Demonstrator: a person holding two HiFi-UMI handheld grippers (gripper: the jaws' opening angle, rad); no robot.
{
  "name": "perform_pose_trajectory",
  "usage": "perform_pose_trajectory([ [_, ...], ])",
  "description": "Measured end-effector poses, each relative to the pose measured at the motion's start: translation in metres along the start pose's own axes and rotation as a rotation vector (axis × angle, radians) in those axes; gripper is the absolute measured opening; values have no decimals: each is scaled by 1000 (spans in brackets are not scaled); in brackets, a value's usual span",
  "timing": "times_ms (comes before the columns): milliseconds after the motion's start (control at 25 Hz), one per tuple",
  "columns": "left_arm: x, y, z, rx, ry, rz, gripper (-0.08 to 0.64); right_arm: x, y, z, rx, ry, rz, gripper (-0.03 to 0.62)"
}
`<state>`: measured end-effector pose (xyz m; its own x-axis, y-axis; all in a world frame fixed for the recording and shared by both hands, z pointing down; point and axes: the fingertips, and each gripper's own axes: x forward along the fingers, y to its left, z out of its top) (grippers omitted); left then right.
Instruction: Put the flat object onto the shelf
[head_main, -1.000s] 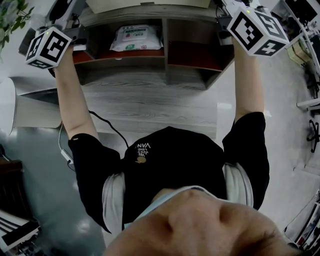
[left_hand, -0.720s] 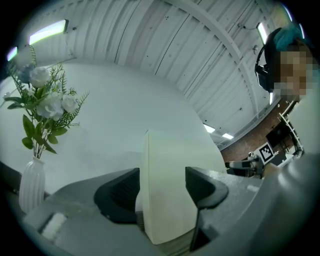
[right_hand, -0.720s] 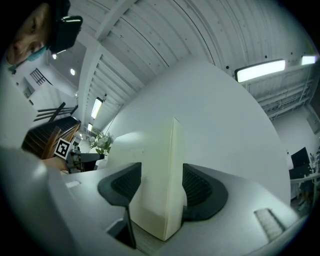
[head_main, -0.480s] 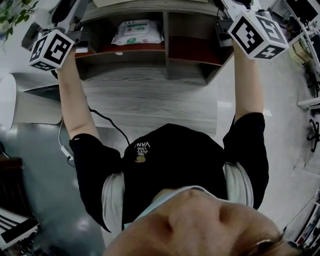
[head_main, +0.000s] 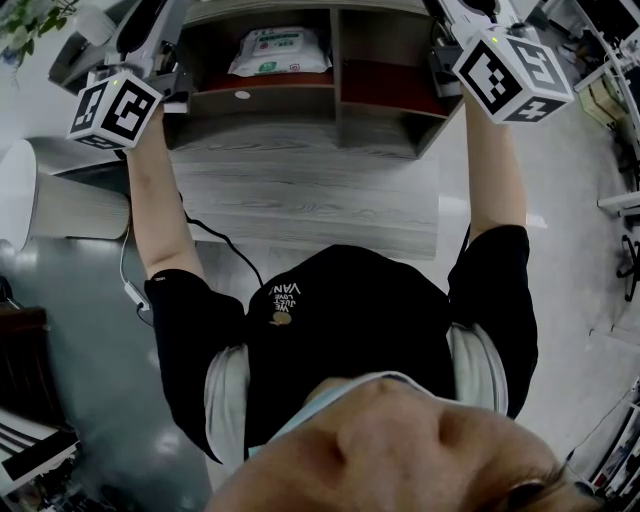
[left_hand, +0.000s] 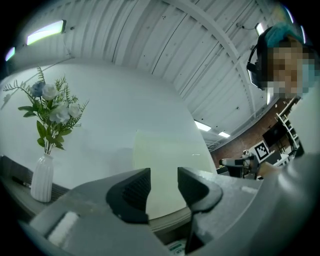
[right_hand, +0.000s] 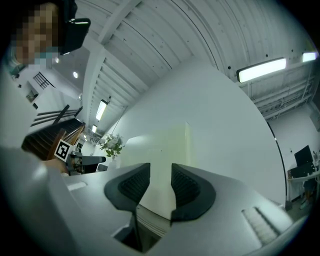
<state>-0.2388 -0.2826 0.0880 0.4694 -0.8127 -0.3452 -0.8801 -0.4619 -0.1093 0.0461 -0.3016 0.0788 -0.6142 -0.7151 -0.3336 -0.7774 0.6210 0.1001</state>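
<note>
Pale board stands upright atop the shelf. The left gripper and right gripper have just been closing, half-apart and empty; we'd back off straight, never nudging it.

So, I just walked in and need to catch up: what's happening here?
A person holds up two grippers at the ends of a desktop shelf. The left gripper and right gripper both face a pale flat panel; their fingers have just been closing, with gaps left and no visible grip on it. A wipes packet lies in the shelf's left compartment.
</note>
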Motion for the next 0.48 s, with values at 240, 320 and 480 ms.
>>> perform_pose_trajectory([
  [240,-12,-15,2,11,-7,-18,108,-10,13,1,6,-8,3,72],
  [320,-16,-21,1,12,-5,-25,103,-15,18,0,10,-8,6,63],
  [480,-24,-31,-3,8,0,-43,89,-25,25,-2,18,-8,10,2],
])
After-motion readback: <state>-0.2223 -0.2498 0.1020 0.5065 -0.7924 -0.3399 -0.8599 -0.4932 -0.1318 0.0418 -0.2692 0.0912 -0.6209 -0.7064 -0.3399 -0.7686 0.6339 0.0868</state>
